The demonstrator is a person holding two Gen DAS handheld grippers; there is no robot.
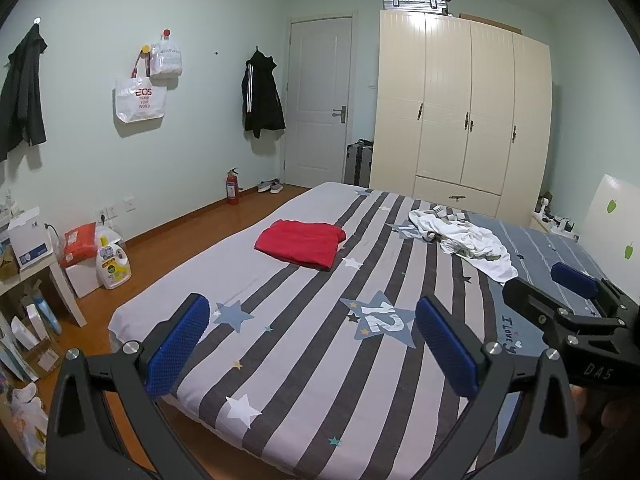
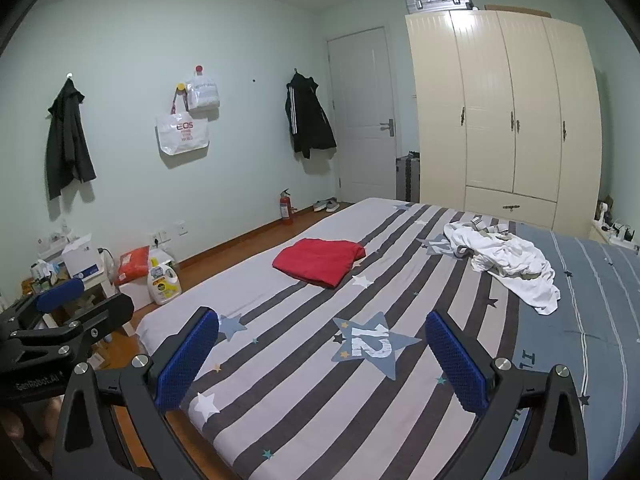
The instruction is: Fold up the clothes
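Fingers of left gripper (image 1: 312,344) and right gripper (image 2: 322,356) spread wide (nothing held), above bed (image 1: 304,392).

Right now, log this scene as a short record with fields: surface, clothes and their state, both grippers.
surface: bed with striped star cover
folded: red garment, lying flat toward the bed's left side
unfolded: white garment, crumpled in a heap toward the right
left gripper: open, holding nothing, above the near end of the bed
right gripper: open, holding nothing, above the near end of the bed
contact: neither gripper touches a garment
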